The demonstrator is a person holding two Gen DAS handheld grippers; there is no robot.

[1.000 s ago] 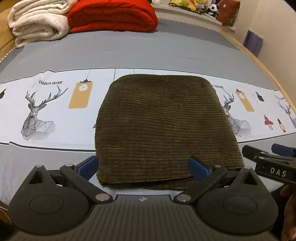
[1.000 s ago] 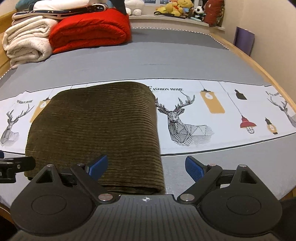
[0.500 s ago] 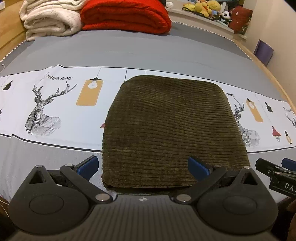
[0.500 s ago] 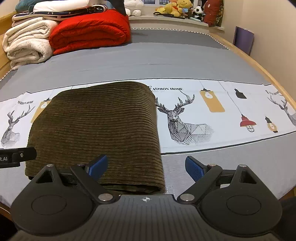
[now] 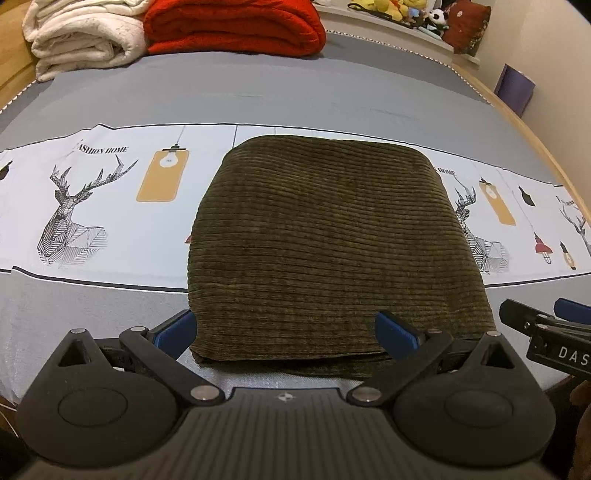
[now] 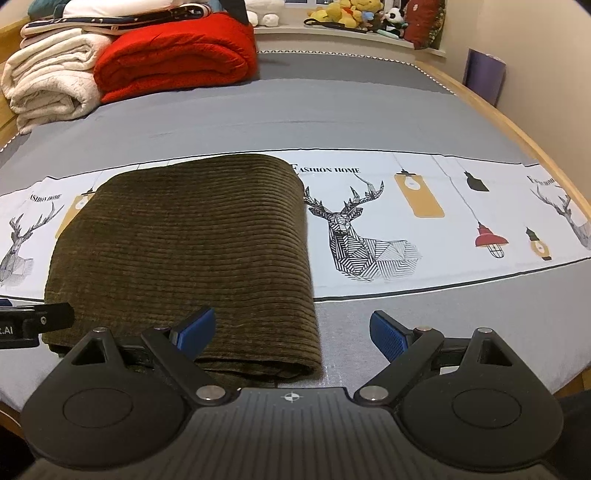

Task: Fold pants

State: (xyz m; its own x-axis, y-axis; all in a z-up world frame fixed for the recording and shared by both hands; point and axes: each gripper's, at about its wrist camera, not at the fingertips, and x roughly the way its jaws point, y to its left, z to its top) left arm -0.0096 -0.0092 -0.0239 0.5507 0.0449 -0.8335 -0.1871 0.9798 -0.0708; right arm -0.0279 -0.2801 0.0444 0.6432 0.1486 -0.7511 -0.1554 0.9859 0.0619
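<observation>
Dark olive corduroy pants lie folded into a thick square on the bed, over the white deer-print band; in the right wrist view the pants fill the left half. My left gripper hangs open just short of the pants' near edge, its blue pads astride the left part of that edge with nothing held. Over the near right corner of the fold my right gripper is open too and holds nothing. Each gripper's tip shows at the edge of the other's view.
The grey bedspread stretches beyond the pants. A red quilt and white blankets are stacked at the far end, with plush toys on a ledge behind. A wooden bed edge runs along the right.
The left gripper's view has drifted right and back left, settling slightly closer to the pants. The right gripper has scarcely moved. The pants lie as before.
</observation>
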